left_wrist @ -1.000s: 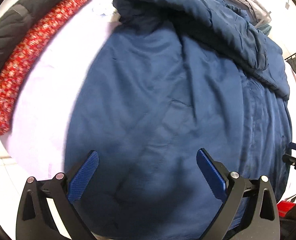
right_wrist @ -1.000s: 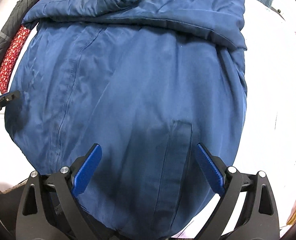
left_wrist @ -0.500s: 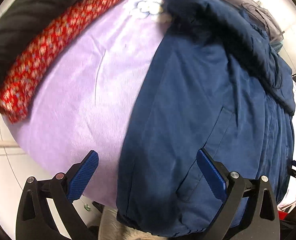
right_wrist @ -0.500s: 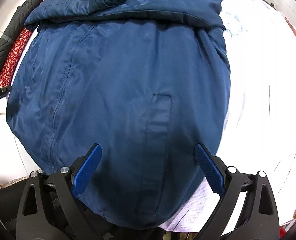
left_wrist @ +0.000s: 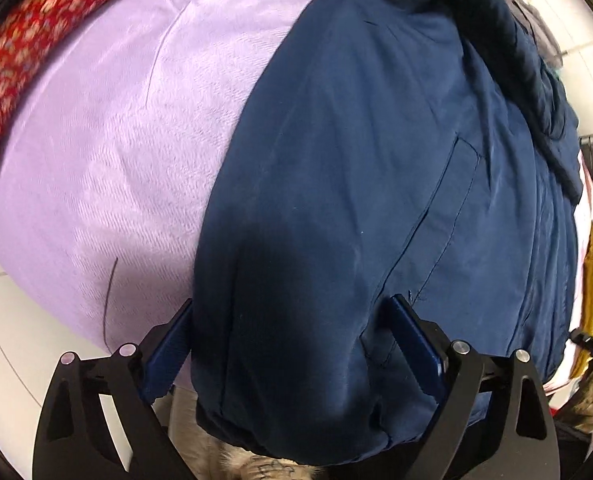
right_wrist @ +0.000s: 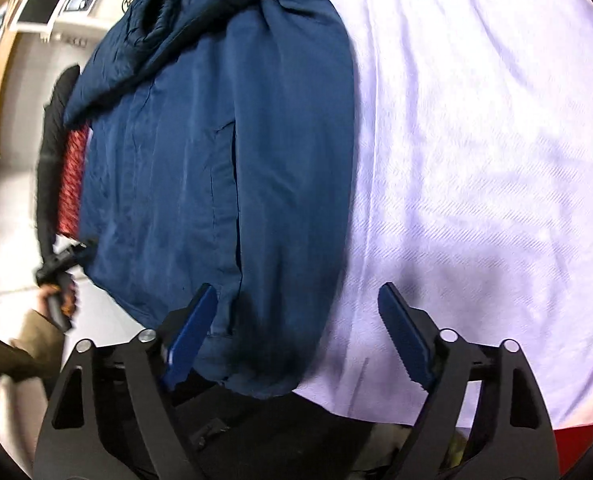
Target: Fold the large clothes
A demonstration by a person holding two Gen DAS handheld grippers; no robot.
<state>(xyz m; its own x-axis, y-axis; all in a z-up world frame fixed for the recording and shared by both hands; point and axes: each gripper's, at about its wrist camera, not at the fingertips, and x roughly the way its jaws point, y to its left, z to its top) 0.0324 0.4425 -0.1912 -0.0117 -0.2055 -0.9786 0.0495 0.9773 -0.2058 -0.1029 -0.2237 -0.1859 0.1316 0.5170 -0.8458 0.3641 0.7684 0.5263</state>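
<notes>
Both grippers closing, not yet clamped, on bottom corners of padded navy-blue coat (left_wrist: 376, 180) on lilac sheet (left_wrist: 116, 160): left gripper (left_wrist: 292, 344) at 6 o'clock, right gripper (right_wrist: 296, 332) likewise; bite hem deep & evenly.

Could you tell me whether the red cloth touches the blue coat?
Apart: the left wrist view shows bare lilac sheet between the red cloth and blue coat.

navy padded jacket (left_wrist: 356, 184) — lying flat — on lilac sheet (left_wrist: 108, 152)
</notes>
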